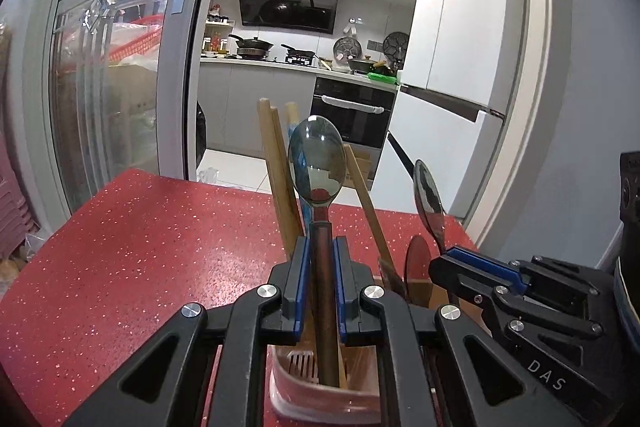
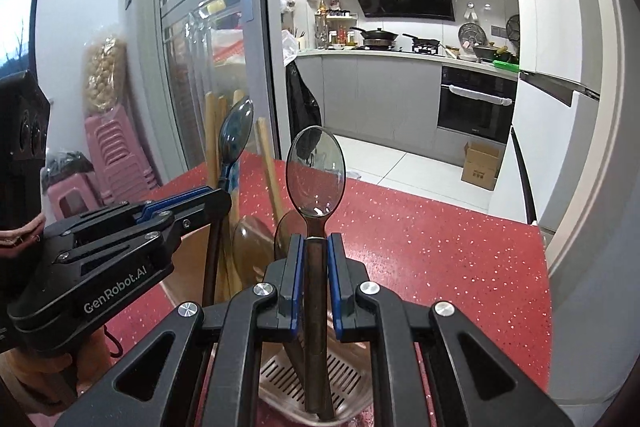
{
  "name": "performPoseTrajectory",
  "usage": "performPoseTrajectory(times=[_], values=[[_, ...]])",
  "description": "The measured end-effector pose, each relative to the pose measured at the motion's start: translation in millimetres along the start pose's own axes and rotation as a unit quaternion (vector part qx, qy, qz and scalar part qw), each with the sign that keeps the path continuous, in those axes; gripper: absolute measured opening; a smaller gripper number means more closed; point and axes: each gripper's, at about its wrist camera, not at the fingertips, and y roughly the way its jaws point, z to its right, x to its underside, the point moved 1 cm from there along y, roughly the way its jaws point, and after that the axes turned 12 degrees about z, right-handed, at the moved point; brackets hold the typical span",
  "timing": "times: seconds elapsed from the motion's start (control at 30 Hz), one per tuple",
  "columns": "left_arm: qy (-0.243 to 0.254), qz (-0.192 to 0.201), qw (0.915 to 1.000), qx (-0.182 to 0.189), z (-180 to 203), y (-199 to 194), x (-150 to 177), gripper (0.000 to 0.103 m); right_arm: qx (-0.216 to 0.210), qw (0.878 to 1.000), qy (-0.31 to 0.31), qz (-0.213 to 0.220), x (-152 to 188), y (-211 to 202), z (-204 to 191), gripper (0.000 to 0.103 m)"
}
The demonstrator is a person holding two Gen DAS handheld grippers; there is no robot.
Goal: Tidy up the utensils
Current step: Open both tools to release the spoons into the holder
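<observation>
In the left wrist view, the left gripper (image 1: 320, 259) is squeezed tight on the dark handle of a shiny metal spoon (image 1: 318, 163). The spoon stands straight up, bowl on top. Its bottom end pokes into the pink plastic utensil holder (image 1: 280, 383) right below, on the red speckled table (image 1: 140, 247). Wooden chopsticks (image 1: 276, 163) lean just behind. In the right wrist view, the right gripper (image 2: 316, 259) pinches a second shiny spoon (image 2: 316, 171) the same way, upright over the holder's slotted floor (image 2: 344, 375). Both spoons look ready to go straight down.
</observation>
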Motion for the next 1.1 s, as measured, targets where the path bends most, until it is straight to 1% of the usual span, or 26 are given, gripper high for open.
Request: performPoseTrajectory(times=[0.2,0.27,0.3,0.33,0.43,0.53,0.6,0.7,0.8,0.97,1.1], values=[[0.009,-0.013,0.9999,-0.001,2.3,-3.1,4.1,0.038,-0.001,1.0,-0.001,-0.017,4.8,-0.8,-1.6,0.014],[0.008,-0.014,0.9999,-0.003,1.2,-4.9,4.6,0.038,0.001,1.0,-0.003,-0.019,4.1,-1.0,-0.8,0.02],[0.005,-0.017,0.9998,-0.002,0.4,-5.3,5.0,0.038,0.001,1.0,-0.004,-0.021,3.3,-1.1,-1.0,0.028],[0.004,-0.019,0.9998,-0.002,-0.2,-5.4,5.3,0.038,0.001,1.0,-0.003,-0.022,3.2,-1.1,-0.9,0.03],[0.006,-0.025,0.9997,-0.003,-0.5,-6.4,7.6,0.038,0.006,1.0,0.0,-0.021,2.7,-3.7,0.0,0.03],[0.006,-0.028,0.9996,0.003,0.0,-9.0,7.5,0.038,0.01,1.0,0.011,-0.02,0.0,-8.7,2.9,0.031],[0.012,-0.031,0.9994,0.007,1.5,-9.8,7.1,0.038,0.014,1.0,0.017,-0.015,-3.8,-15.4,4.7,0.031],[0.026,-0.042,0.9988,0.002,4.8,-8.9,8.6,0.038,0.011,0.999,0.033,-0.015,-3.9,-22.8,7.6,0.031],[0.037,-0.038,0.9985,-0.012,5.0,-11.5,8.3,0.038,0.012,0.999,0.047,-0.014,-3.5,-31.9,11.1,0.031],[0.033,-0.039,0.9986,-0.015,2.1,-17.1,5.6,0.038,0.014,0.997,0.078,-0.017,-1.8,-45.0,17.8,0.032],[0.031,-0.036,0.9988,-0.013,0.1,-31.5,0.2,0.039,0.011,0.995,0.102,-0.019,-0.8,-62.1,18.7,0.036]])
